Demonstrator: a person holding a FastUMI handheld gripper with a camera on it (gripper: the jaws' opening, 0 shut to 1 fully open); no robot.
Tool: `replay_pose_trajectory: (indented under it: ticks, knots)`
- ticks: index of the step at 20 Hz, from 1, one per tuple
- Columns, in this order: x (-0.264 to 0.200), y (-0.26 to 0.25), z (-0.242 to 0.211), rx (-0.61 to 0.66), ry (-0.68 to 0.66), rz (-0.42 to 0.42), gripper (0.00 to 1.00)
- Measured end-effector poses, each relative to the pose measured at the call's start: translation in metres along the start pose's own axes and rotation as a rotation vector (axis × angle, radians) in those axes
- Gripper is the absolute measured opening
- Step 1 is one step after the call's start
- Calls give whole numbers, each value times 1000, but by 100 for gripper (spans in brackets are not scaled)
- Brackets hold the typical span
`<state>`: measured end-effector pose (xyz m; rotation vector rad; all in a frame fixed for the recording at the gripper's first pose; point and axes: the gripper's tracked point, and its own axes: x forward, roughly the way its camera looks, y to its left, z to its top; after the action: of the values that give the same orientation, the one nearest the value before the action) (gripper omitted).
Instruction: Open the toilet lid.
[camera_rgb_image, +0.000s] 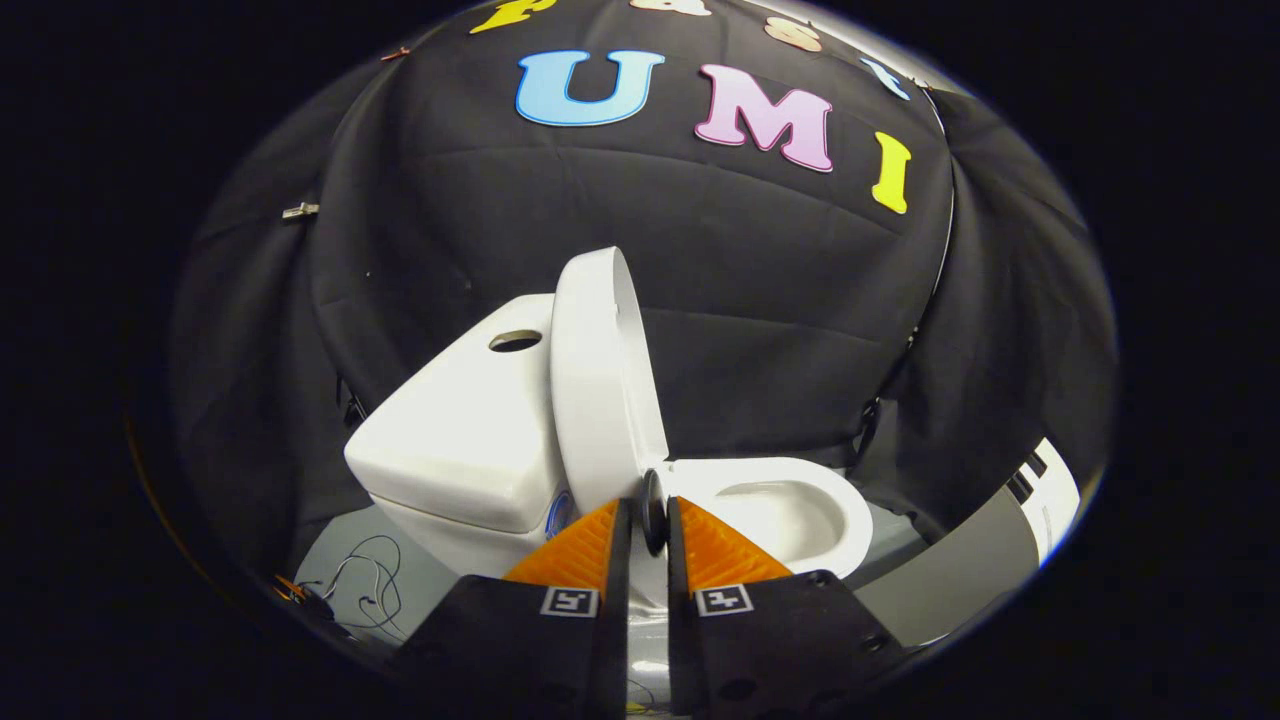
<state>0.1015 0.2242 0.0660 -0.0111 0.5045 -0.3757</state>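
Observation:
The white toilet is seen from its side, with the tank (460, 440) on the left and the open bowl (800, 505) on the right. The lid (595, 380) stands upright, leaning back toward the tank. My gripper (650, 505) sits low beside the lid's hinge end. Its orange fingers (585, 550) are drawn together with only a thin slit between them. A small dark round part (655, 515) shows in that slit at the tips, by the base of the lid. Neither finger presses on the lid.
Black cloth walls close in behind and to both sides of the toilet. Thin cables (365, 585) lie on the grey floor left of the tank. A grey and white panel (990, 550) slants along the floor at the right.

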Motion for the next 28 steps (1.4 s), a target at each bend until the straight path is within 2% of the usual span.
replay_pose_trajectory:
  ticks: [2, 4, 5, 7, 14, 20, 26, 28]
  knots:
    - [2, 6, -2, 28, 15, 49, 25]
    - [0, 13, 0, 56, 30, 115, 37]
    - [-3, 20, 1, 58, 35, 173, 58]
    - [-1, 8, 5, 24, 32, 143, 100]
    - [-12, 5, 15, 49, 36, 195, 100]
    - [-39, -8, 34, 85, -8, 290, 100]
    - [-52, -66, 43, 96, -57, 356, 100]
    - [-49, -85, 38, 131, -27, 373, 100]
